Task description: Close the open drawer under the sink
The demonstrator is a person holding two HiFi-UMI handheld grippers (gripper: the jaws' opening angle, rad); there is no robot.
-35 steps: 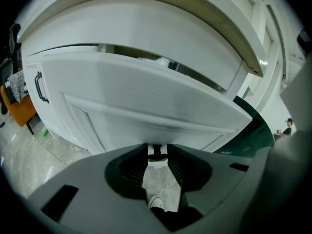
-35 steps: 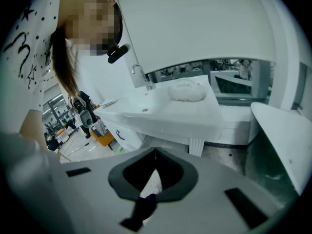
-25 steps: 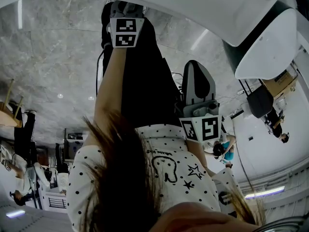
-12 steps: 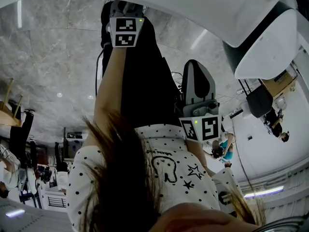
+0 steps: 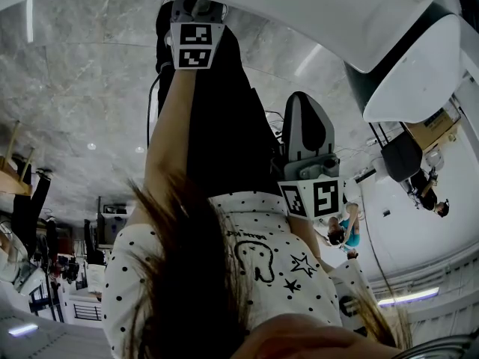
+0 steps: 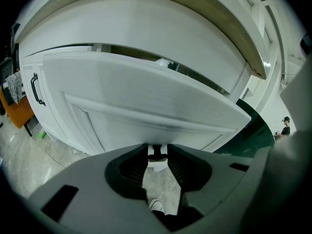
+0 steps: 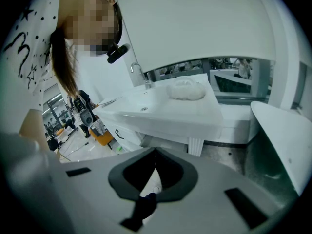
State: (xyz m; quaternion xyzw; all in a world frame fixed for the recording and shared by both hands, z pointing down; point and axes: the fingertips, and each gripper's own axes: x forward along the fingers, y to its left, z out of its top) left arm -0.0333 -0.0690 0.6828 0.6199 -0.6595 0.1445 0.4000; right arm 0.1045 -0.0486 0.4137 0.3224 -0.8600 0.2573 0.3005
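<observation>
The white drawer front (image 6: 146,96) fills the left gripper view, standing out from the cabinet with a dark gap (image 6: 126,52) above it, under the counter's edge (image 6: 195,13). My left gripper (image 6: 157,155) is right at that front, its jaws parted by a narrow gap and nothing clearly held. In the head view it is stretched far out (image 5: 196,21) on an arm. My right gripper (image 7: 155,152) is shut and empty, away from the vanity (image 7: 170,111); the head view shows it lower and to the right (image 5: 305,137).
A faucet (image 7: 139,74) and a white bundle (image 7: 185,89) sit on the sink top. A cabinet door beside the drawer has a black handle (image 6: 35,88). A white curved fixture (image 7: 280,140) stands at the right. An orange object (image 7: 105,138) and people are farther off.
The left gripper's marker cube has edged slightly upward in the head view. People in the background have shifted. The right gripper has not moved.
</observation>
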